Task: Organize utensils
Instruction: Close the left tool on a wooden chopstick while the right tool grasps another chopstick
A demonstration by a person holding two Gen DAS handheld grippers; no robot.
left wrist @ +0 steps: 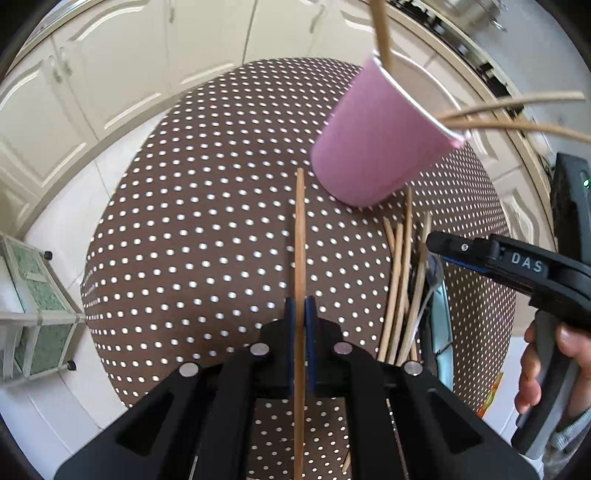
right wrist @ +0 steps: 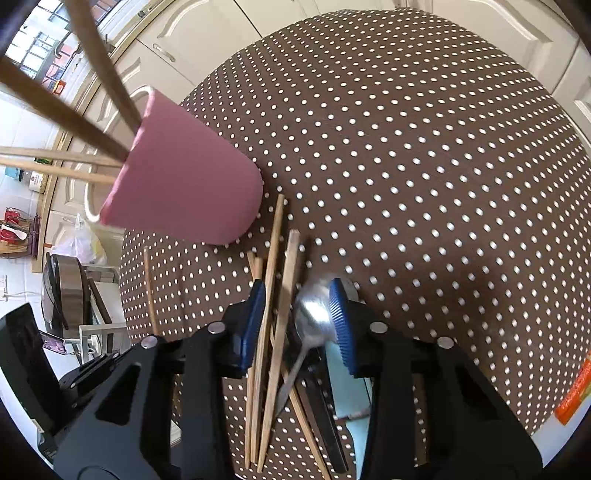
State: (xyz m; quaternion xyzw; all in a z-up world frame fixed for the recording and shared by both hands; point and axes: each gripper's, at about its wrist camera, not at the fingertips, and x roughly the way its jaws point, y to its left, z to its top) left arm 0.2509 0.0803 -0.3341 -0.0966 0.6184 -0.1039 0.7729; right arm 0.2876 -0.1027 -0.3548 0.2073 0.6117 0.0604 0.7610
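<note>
Cream cabinet doors [left wrist: 122,77] ring a round worktop [left wrist: 207,229] covered in brown cloth with white polka dots. On it stands a pink cup [left wrist: 380,144], already holding several wooden chopsticks [left wrist: 382,33] that fan out over its rim.

From the left wrist view, the left claw [left wrist: 300,332] is clamped on a single wooden chopstick [left wrist: 300,236]; the blue pads press it from both sides, and the stick runs forward from between them toward the base of the cup. Its far tip ends just short of the cup.

Just to the right of that stick, near the cup's foot, lies a loose pile of chopsticks [right wrist: 273,295] mixed with a metal spoon [right wrist: 314,314] and some dark-handled utensils, partly on top of a pale blue flat item [right wrist: 351,391] that is too hidden to name.

The right claw [right wrist: 299,317] is poised over this pile, held by a hand [left wrist: 550,365] gripping its black handle. Its jaws stand partly apart, straddling two chopsticks and the spoon bowl; the pads do not press on any of them, though the right pad sits right against the blurred spoon. An orange packet [right wrist: 574,391] lies at the worktop's right edge.
</note>
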